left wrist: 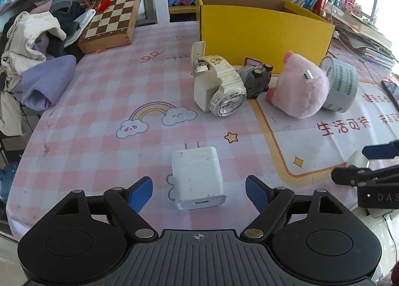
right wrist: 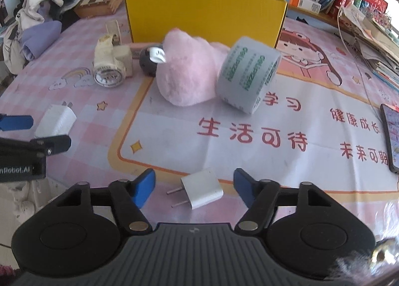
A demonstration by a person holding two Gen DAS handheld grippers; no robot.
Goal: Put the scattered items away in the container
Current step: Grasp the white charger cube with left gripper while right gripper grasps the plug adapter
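Observation:
A large white charger [left wrist: 198,181] lies flat on the pink checked tablecloth between the blue pads of my left gripper [left wrist: 199,191], which stands open with gaps on both sides. A small white plug [right wrist: 202,190] with two prongs lies between the pads of my right gripper [right wrist: 194,187], also open and not touching it. Behind them stand a watch on a white stand [left wrist: 224,91], a grey toy [left wrist: 256,76], a pink plush [right wrist: 189,71] and a tape roll [right wrist: 249,74]. The yellow cardboard box [right wrist: 204,9] is open at the far side.
A chessboard [left wrist: 112,16] and a pile of clothes [left wrist: 30,61] sit at the far left. A phone [right wrist: 391,134] lies at the right edge. Shelves of books and stacked papers line the back and right.

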